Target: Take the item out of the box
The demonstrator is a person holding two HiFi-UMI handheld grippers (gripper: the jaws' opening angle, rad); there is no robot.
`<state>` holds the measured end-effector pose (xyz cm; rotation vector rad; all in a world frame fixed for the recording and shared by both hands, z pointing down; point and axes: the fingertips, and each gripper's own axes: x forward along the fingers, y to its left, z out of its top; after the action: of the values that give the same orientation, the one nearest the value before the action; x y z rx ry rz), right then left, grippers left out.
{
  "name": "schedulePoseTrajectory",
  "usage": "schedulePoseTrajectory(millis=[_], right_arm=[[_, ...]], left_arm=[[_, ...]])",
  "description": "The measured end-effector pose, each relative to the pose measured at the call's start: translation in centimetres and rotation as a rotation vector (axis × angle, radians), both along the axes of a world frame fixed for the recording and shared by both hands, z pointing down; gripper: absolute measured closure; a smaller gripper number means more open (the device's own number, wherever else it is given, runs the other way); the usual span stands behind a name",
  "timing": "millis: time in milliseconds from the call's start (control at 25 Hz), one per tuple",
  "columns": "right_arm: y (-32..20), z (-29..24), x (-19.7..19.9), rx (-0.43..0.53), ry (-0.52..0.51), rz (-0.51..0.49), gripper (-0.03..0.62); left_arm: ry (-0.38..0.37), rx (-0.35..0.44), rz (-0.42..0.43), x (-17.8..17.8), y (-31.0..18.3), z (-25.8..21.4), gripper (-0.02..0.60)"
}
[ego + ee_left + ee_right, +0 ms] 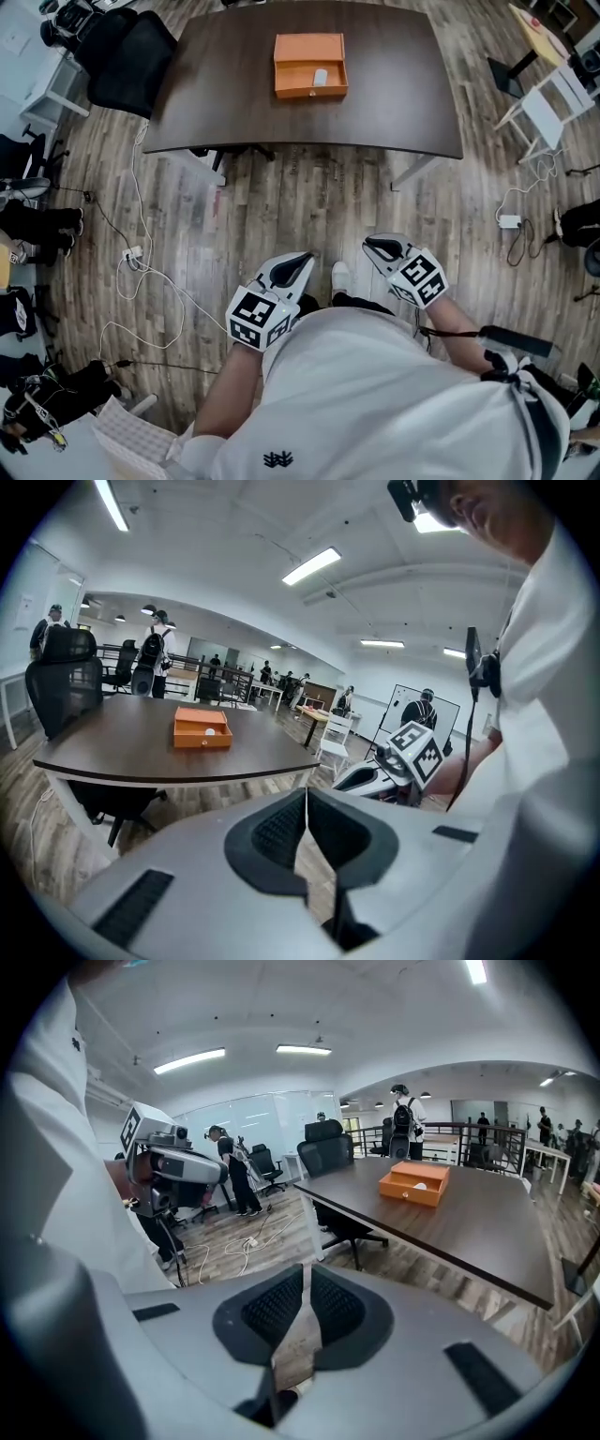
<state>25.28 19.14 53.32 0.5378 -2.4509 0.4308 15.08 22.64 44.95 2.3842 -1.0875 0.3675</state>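
Left gripper (306, 256) and right gripper (371, 245) hang low at the body, well short of the counter (394, 103). Jaws on both are together and empty, with nothing to grab yet. The box (310, 66) lies open mid-counter, the item (321, 77) inside, ready for picking.

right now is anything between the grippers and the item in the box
Nothing visible. The left gripper and right gripper, both shut and empty, hang over the floor short of the table. Nothing lies on the table between its near edge and the open box, and the white item lies uncovered inside.
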Motion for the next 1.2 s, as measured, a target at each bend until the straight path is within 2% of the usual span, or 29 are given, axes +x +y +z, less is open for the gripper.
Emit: schedulePoseTrajectory(millis=[200, 360, 600, 680, 1000, 1200], right_arm=[[-3.4, 0.1, -2.3, 0.003, -0.004, -0.001, 0.589], [-6.7, 0.1, -4.8, 0.018, 0.008, 0.024, 0.589], [-12.7, -0.3, -8.7, 0.001, 0.016, 0.139, 0.574], [-14.8, -0.1, -10.7, -0.011, 0.030, 0.165, 0.514], [-22.3, 0.1, -17.0, -0.003, 0.065, 0.291, 0.514], [-26.3, 0.2, -18.5, -0.003, 0.106, 0.322, 0.513]], left_arm=[[0.030, -0.007, -0.026, -2.3, -3.1, 0.4, 0.564], [0.051, -0.008, -0.009, -5.0, -6.5, 1.3, 0.548], [0.055, 0.021, 0.078, -10.1, -12.9, 0.9, 0.541], [0.056, 0.027, 0.106, -12.2, -15.3, 0.6, 0.540], [0.034, 0.031, 0.219, -19.9, -20.8, 0.9, 0.541], [0.056, 0.013, 0.226, -22.9, -23.2, 1.3, 0.568]])
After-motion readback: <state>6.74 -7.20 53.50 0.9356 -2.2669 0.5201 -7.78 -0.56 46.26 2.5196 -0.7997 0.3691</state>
